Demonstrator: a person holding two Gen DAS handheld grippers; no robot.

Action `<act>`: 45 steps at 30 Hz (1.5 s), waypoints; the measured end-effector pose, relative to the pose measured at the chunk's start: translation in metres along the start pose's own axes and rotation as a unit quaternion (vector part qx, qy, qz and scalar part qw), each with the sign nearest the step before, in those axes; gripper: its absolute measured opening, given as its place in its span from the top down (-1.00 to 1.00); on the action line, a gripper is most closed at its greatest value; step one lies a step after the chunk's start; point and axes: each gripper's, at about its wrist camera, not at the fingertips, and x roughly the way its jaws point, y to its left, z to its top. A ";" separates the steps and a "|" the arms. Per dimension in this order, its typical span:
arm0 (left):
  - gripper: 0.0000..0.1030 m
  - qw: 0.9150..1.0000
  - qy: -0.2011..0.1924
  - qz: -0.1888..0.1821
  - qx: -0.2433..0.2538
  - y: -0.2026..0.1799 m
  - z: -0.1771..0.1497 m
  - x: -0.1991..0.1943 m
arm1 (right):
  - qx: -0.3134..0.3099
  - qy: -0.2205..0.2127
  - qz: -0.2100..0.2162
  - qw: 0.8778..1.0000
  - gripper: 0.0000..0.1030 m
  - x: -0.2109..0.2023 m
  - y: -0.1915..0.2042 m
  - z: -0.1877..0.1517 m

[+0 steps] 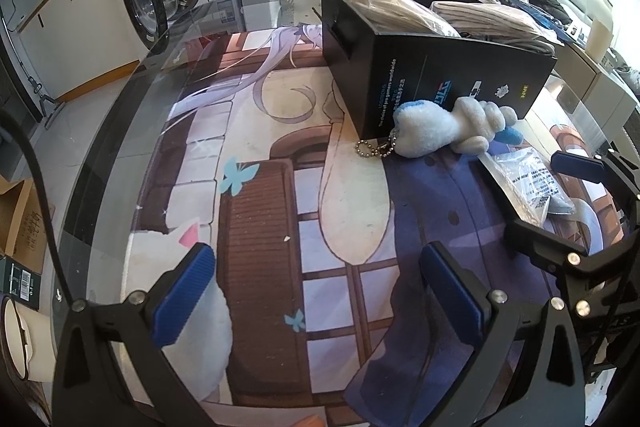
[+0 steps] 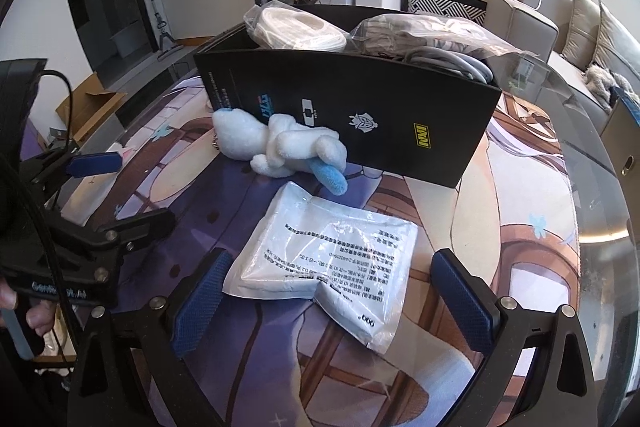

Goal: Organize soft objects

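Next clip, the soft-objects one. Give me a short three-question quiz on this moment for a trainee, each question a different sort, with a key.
1. True or false: the plush toy lies on the table against the black box.
2. Which item lies nearest between the fingers of the right tool?
A. the plush toy
B. the white plastic packet
C. the ball chain
3. Fill in: the left tool is open and holds ____.

Key
1. True; it lies on its side, touching the box front.
2. B
3. nothing; only the printed mat shows between its fingers.
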 end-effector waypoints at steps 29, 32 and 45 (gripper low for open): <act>-1.00 1.000 -0.001 0.004 0.003 -0.002 0.000 -0.001 | -0.006 -0.029 0.016 0.999 0.13 -0.016 -0.008 -0.010; -1.00 1.000 -0.001 0.000 0.000 -0.002 0.000 -0.001 | -0.009 -0.029 0.016 0.999 0.17 -0.016 -0.006 -0.010; -1.00 1.000 0.004 -0.008 -0.001 -0.005 0.003 0.001 | -0.011 -0.049 0.026 0.998 0.26 -0.033 -0.008 -0.015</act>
